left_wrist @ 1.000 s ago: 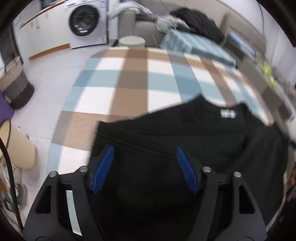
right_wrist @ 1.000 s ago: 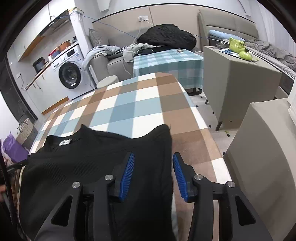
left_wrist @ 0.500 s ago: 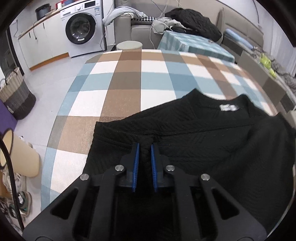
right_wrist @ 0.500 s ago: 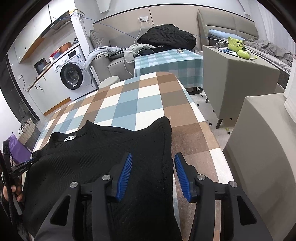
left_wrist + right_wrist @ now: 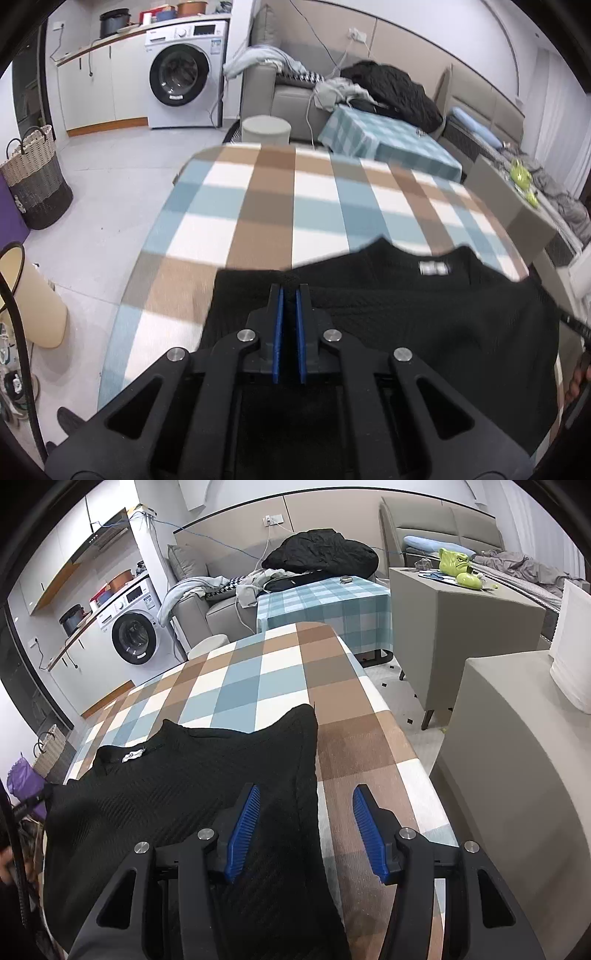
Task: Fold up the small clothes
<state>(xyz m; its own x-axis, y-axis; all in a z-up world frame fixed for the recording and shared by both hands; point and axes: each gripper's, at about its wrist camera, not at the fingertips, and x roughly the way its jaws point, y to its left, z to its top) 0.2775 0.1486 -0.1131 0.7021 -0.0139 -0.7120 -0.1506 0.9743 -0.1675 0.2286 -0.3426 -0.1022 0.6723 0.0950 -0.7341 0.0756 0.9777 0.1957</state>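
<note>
Left hand-held gripper [image 5: 288, 295]: you have it clenched on a pinch of the black sweater [image 5: 424, 317] near its left edge.
Table [image 5: 280, 672]: checked cloth lies bare beyond the collar; the right edge drops off just beside your right side.
Right hand-held gripper [image 5: 306, 805]: released, jaws wide, straddling the sweater's right edge.
Hidden: the sweater's near hem is cut off behind both tools.
Sweater: ribbed knit, white neck label [image 5: 434, 267] up, spread on the table's near half.

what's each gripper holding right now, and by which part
The left gripper is shut on the black sweater, pinching its sleeve edge. The right gripper is open, holding nothing.
</note>
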